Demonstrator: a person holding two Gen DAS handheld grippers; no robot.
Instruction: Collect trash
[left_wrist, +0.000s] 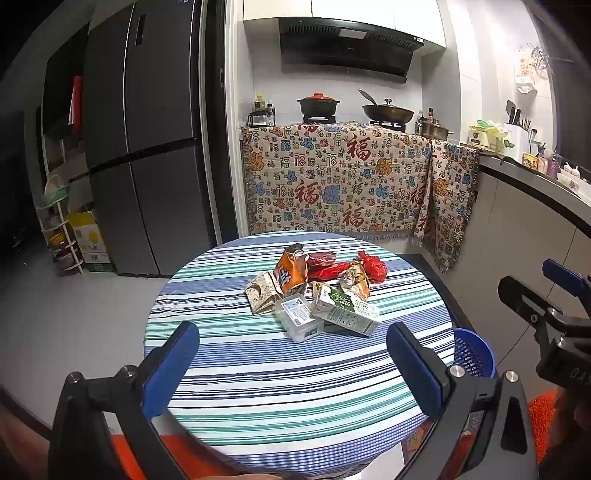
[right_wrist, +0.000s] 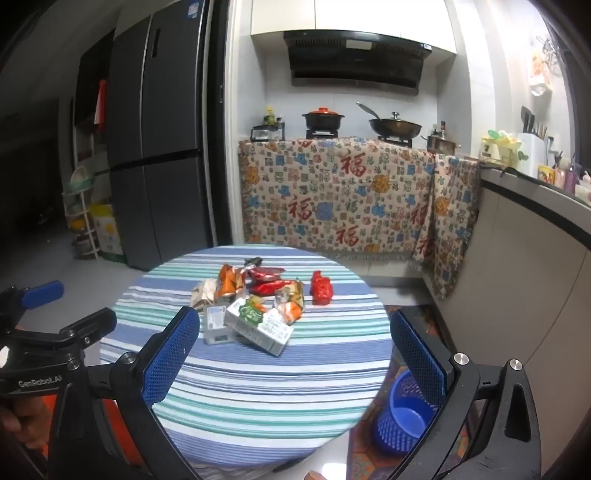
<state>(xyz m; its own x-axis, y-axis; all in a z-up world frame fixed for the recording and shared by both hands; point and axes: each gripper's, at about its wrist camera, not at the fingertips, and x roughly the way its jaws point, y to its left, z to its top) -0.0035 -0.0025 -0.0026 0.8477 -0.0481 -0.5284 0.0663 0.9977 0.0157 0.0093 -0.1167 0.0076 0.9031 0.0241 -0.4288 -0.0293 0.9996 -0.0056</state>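
Heaped at centre frame on the striped round counter (left_wrist: 258, 369): trash, with a green-and-white carton (left_wrist: 345, 310) and clear plastic box (left_wrist: 297, 317) nearest, wrappers and a red bag (left_wrist: 373, 267) behind. Ahead of and below both tools, carton's long axis slanting toward lower right. Left tool (left_wrist: 291, 373) and right tool (right_wrist: 295, 365) both spread wide, empty, tilted downward, about equally near. Blue basket (right_wrist: 402, 417) on the floor, lower right, beside the counter.
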